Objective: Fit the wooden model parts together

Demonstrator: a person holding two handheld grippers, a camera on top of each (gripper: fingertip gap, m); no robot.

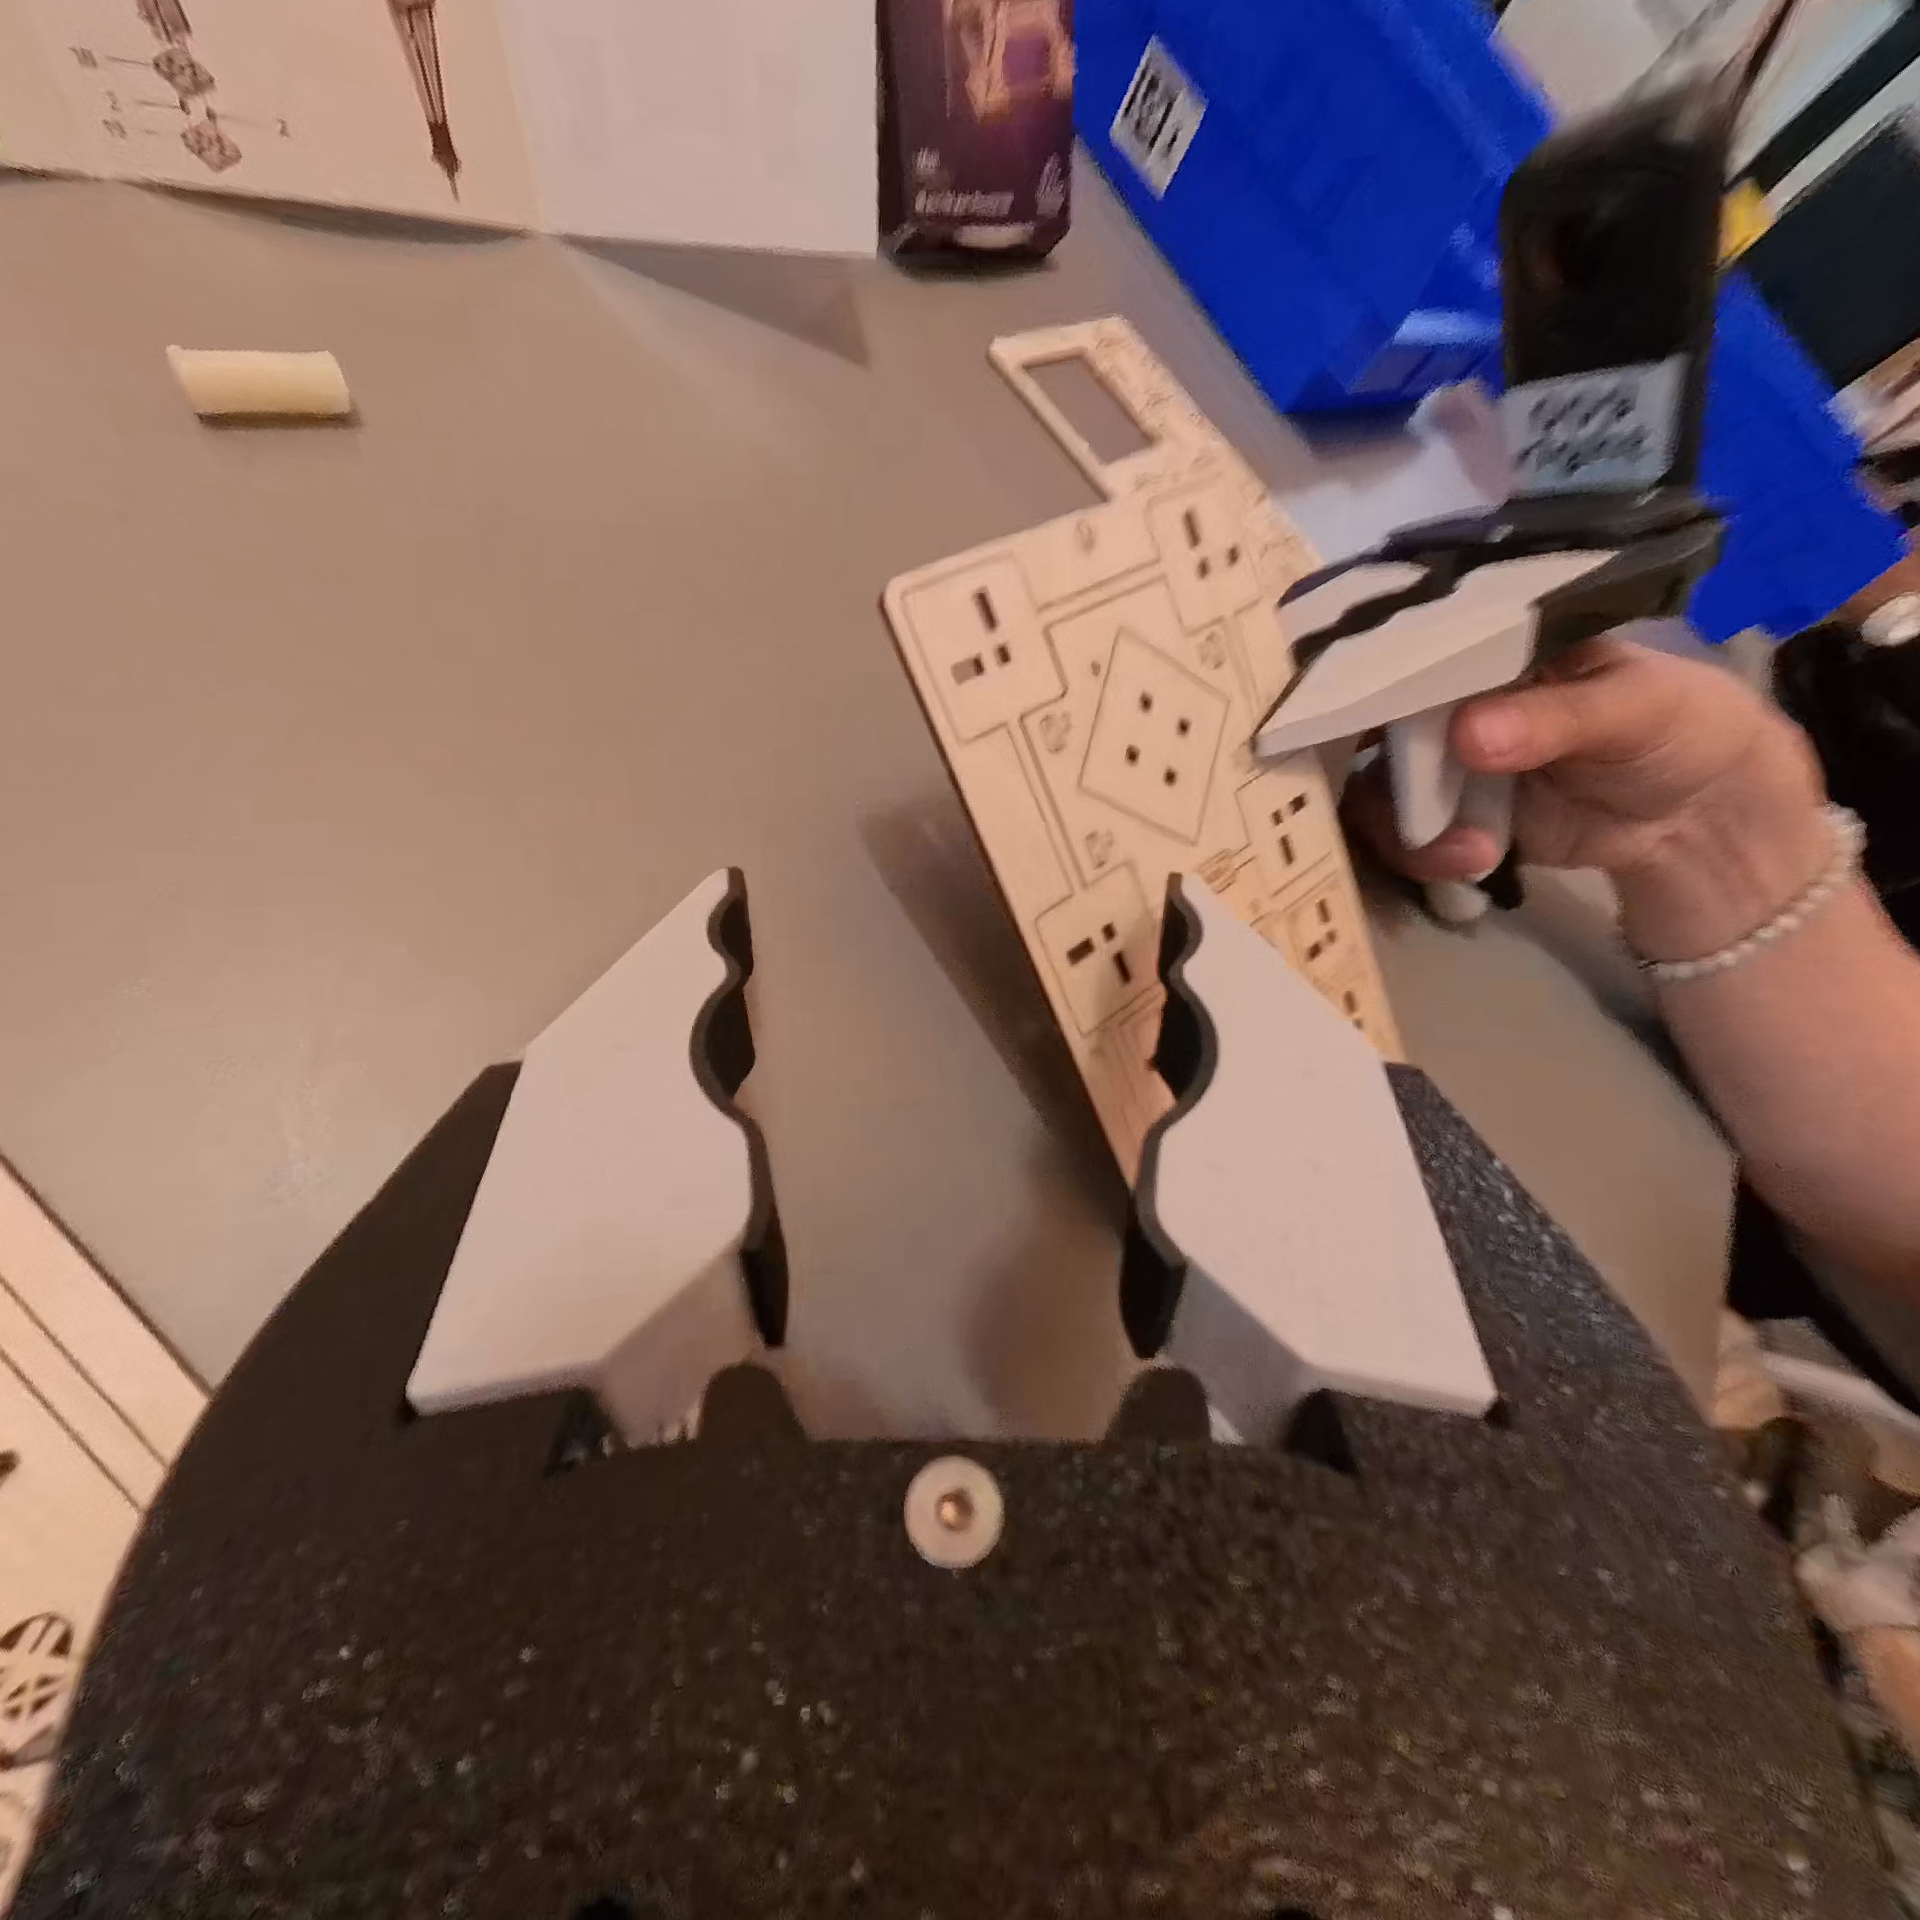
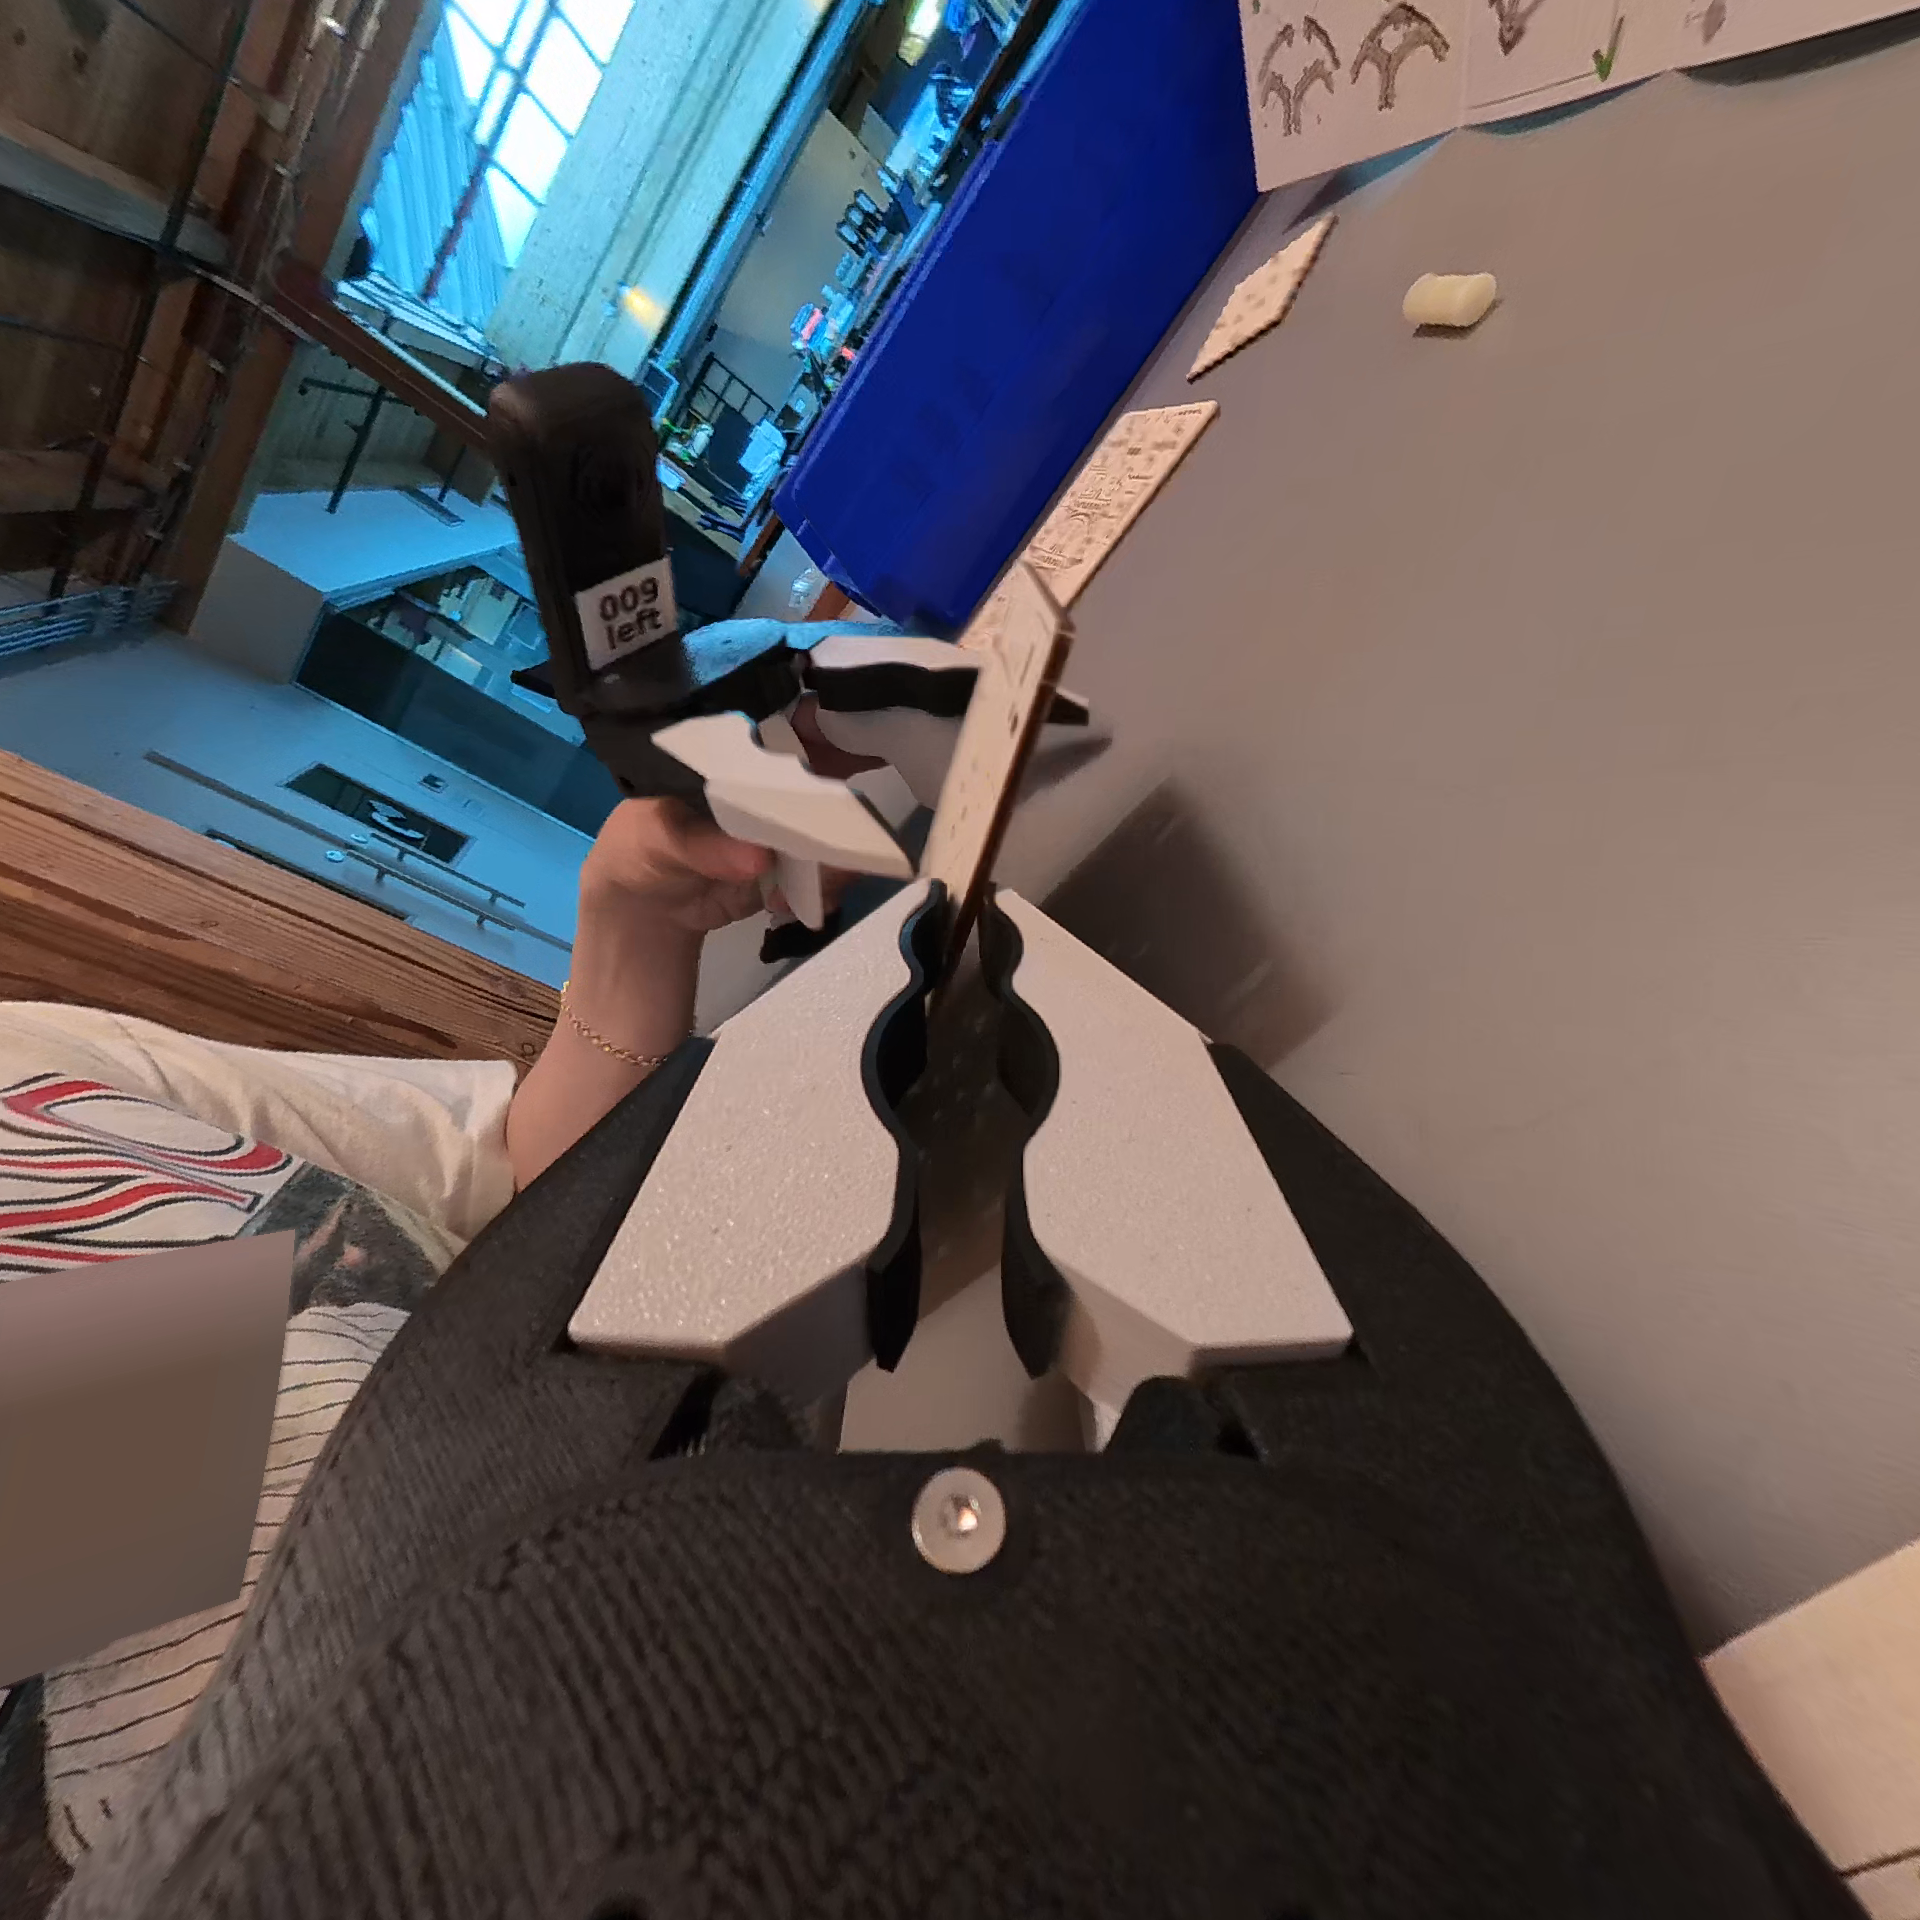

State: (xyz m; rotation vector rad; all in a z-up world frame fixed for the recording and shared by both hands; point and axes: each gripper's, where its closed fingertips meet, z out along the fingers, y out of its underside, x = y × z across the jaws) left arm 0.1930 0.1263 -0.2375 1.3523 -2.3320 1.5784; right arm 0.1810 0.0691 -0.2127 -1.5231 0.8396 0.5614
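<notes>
Closest to the lens in my right wrist view, my right jaws (image 2: 961, 914) are clamped on the lower edge of a thin wooden parts sheet (image 2: 997, 727), a pale laser-cut panel seen almost edge-on, held up off the grey surface (image 2: 1558, 831). My left jaws (image 1: 951, 894) stand wide apart and hold nothing; from their own camera the same sheet (image 1: 1132, 717) faces me flat, showing its scored squares, slots and a diamond with small holes, and a rectangular opening near its top where a part is already gone. My left jaws sit near the sheet's lower end, and I cannot tell whether one finger touches it. I judge this to be the step of freeing a part from the sheet, not yet fitting anything together. The next move calls for my left jaws to close on one scored piece while my right holds the sheet steady, and thin wood could snap if twisted. Beyond the sheet, a small cream block (image 1: 260, 384) lies alone on the surface, with printed instruction pages (image 1: 270, 94) and a dark box (image 1: 977, 125) at the far edge and a blue bin (image 1: 1351, 177) behind. Only the right view shows a second wooden sheet (image 2: 1262, 296) lying farther off; only the left view shows the sheet's cut pattern.
</notes>
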